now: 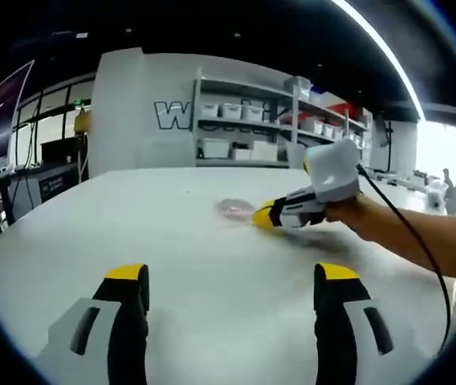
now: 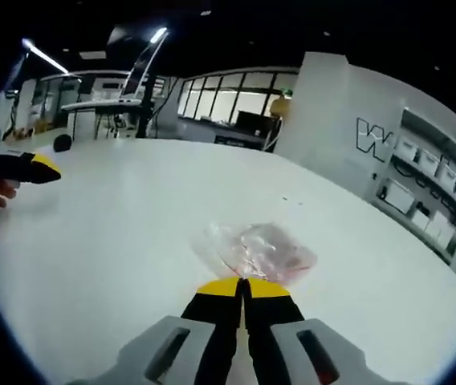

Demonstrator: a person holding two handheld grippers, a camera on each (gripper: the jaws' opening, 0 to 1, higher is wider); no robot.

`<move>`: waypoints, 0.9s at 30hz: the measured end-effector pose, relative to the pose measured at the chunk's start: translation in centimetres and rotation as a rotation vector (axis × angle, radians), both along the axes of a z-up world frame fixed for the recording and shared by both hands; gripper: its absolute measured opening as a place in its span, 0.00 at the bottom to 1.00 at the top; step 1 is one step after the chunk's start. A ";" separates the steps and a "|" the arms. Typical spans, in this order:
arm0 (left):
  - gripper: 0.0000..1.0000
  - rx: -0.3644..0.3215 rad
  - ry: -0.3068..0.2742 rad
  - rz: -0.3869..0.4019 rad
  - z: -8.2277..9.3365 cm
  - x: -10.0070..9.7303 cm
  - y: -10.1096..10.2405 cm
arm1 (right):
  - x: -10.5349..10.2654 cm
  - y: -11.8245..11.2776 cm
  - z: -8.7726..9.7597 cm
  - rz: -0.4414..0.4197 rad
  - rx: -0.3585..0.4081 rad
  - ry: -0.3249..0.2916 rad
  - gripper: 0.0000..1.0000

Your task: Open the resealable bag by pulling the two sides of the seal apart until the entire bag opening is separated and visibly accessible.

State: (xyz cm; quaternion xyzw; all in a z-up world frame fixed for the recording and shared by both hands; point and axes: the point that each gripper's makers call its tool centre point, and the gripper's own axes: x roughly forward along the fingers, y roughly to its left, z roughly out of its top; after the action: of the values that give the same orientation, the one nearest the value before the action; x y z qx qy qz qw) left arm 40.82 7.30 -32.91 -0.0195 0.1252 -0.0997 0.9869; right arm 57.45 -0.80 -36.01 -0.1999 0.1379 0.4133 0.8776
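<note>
Resting on the white table [image 2: 91, 241], the clear resealable bag [image 2: 256, 250] lies flat just ahead of my right gripper [image 2: 244, 287], whose yellow-tipped jaws are pressed together at the bag's near edge; whether they pinch it I cannot tell. My left gripper [image 1: 232, 281] hangs above the table with jaws spread wide, well apart from the bag.

The left gripper view looks low across the counter [image 1: 212, 281] toward shelves [image 1: 276, 120], well back from the bag [image 1: 234, 208]. The right gripper view sits close over that bag [image 2: 256, 250], facing windows [image 2: 228, 100].
</note>
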 end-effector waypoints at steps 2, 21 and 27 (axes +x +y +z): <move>0.84 0.001 0.001 0.001 0.0 0.0 0.1 | 0.0 0.1 0.1 -0.006 0.026 0.018 0.00; 0.82 -0.011 0.009 -0.001 -0.1 0.2 0.1 | 0.5 -0.8 3.0 -0.145 0.543 0.353 0.00; 0.82 -0.011 0.010 0.003 -0.2 0.2 0.0 | 1.3 -0.7 4.2 -0.156 0.645 0.406 0.00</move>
State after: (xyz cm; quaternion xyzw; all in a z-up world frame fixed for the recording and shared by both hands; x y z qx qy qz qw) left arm 41.00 7.31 -33.07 -0.0259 0.1294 -0.0988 0.9863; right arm 58.78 -1.52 -31.84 0.1834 0.1866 0.3988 0.8789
